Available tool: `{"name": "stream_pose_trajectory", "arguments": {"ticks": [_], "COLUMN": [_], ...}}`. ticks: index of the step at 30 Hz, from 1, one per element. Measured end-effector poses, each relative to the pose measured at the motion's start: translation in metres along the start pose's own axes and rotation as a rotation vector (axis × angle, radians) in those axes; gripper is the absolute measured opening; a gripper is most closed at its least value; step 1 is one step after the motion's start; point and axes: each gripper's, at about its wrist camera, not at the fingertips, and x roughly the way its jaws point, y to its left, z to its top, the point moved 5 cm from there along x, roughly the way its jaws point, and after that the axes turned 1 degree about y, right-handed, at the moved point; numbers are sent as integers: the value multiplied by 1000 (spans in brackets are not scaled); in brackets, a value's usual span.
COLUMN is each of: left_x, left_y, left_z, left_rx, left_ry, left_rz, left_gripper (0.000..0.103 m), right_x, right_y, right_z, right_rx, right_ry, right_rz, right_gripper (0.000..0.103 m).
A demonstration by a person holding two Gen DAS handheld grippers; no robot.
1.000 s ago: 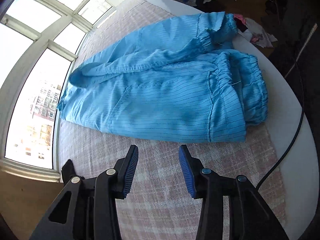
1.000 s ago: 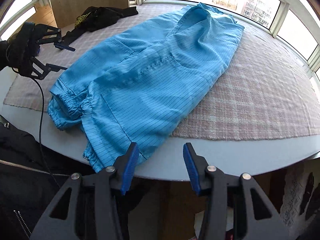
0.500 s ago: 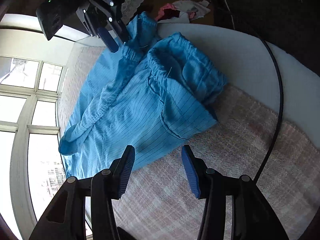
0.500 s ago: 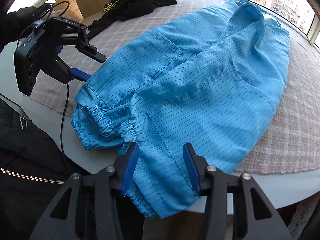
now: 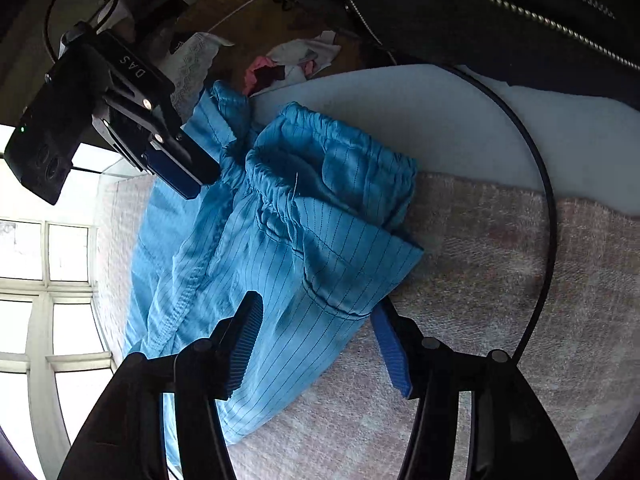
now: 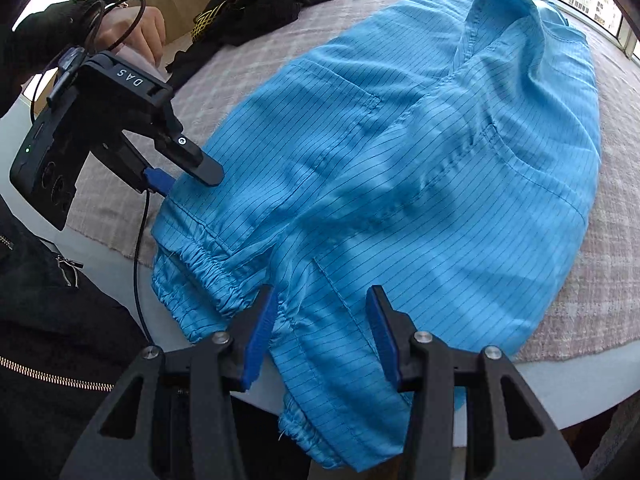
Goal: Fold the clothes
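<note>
Straddling the blue garment (image 6: 400, 184) now instead of bare cloth, both grippers' fingers (image 5: 244, 344) parted, gripping nothing.

**Where there's room around the blue garment**

Using the blue garment (image 6: 400, 184) as the landmark. It covers most of the counter (image 6: 568, 392), cuffs spilling over the near edge, so nothing passes low there without touching cloth. Beyond its right side, the pink checked cloth (image 6: 616, 280) lies bare and open. On its left, the left hand-held gripper (image 6: 180, 176) sits at the hem with a black cable (image 6: 138, 264) hanging down beside it. Past the far-left corner, a dark piece of clothing (image 6: 256, 12) takes up that spot. Near the cuffs, a person's black jacket (image 6: 52, 320) crowds the counter edge.
</note>
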Motion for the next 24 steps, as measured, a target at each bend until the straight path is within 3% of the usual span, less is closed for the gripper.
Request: {"name": "stream_pose_trajectory", "arguments": {"ticks": [3,6,7,13,17,24], "left_x": [0,2,2,-2,-4,-4], "left_y": [3,6,7,26,38,43], "left_z": [0,2,3,9,13,19], "left_rx": [-47,-75,-84,-193,-262,-279], "left_ry": [13,21,22,4,-17,-41], "left_rz": [-81,-113,-121,-154,-161,-155], "left_gripper": [37,26,21,8,5,5], "right_x": [-24,-41,-44,-38,-24,-11], "right_y": [-10,-35,-43,-90,-85,-63], "right_z": [-13,-36,-43,-61,-62,-64], "right_rx": [-33,-64,-40,331,359,387], "right_ry": [-20,40,56,77,75,83], "right_rz": [-59,-184,-188,8,33,49], "right_gripper": [46,46,46,46,46,46]}}
